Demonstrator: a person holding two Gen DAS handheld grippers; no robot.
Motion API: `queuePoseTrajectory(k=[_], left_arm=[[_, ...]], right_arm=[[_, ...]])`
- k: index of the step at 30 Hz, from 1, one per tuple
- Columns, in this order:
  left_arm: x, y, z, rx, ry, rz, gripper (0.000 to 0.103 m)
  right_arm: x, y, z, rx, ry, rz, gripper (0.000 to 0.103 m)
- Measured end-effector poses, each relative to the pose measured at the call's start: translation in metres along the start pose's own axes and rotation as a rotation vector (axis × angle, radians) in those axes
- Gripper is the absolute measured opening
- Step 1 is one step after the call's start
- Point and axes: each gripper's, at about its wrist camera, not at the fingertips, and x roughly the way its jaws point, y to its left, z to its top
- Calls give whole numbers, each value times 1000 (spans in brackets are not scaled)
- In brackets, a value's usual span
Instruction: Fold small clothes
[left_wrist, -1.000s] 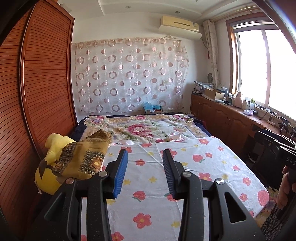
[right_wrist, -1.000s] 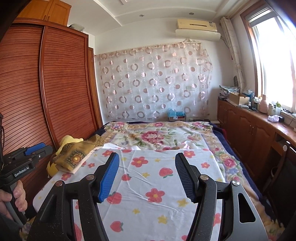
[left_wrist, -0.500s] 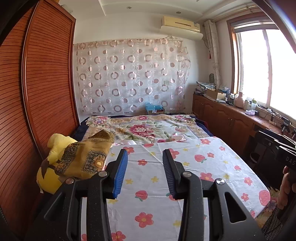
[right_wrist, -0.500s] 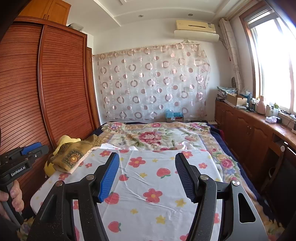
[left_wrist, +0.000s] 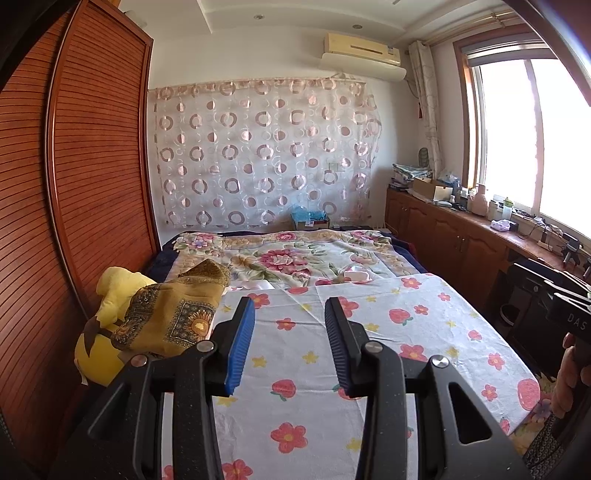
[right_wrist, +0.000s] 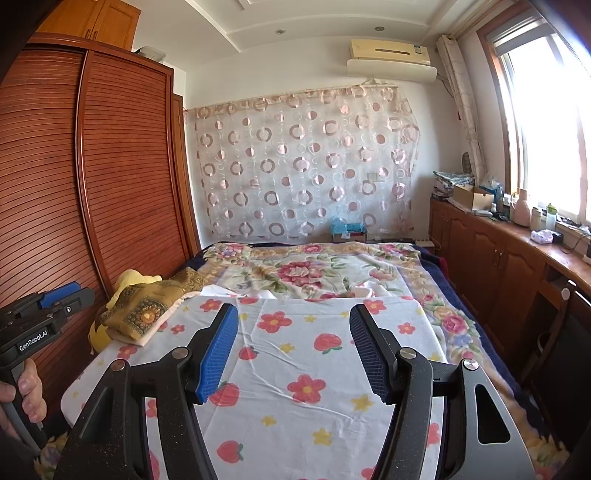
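Over the flowered sheet (right_wrist: 295, 354), left gripper (left_wrist: 290, 332) and right gripper (right_wrist: 291, 347) hover released, empty; mustard patterned cloth (left_wrist: 170, 317) bunched at left edge, either folded pile or awaiting folding.

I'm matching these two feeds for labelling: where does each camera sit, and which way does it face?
Left wrist: behind the open left tongs, facing along the bed toward the curtain; a hand gripping the other tool shows at right.
Right wrist: behind the open right tongs, facing the same way; a hand holding the left tool shows at left.
Shared: the flowered sheet, mustard cloth and wardrobe.
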Motion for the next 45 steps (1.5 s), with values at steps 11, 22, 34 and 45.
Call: queuePoseTrajectory(k=[11, 22, 34, 45], left_arm=[[0, 0, -1, 0, -1, 1, 40], [1, 1, 0, 0, -5, 1, 41], [1, 2, -2, 1, -5, 1, 41], [2, 3, -2, -1, -9, 1, 41]], right_arm=[[-1, -5, 0, 1, -2, 1, 65], [-4, -12, 1, 1, -8, 1, 65], [-5, -13, 2, -1, -9, 3, 65], [-5, -16, 3, -6, -12, 9, 65]])
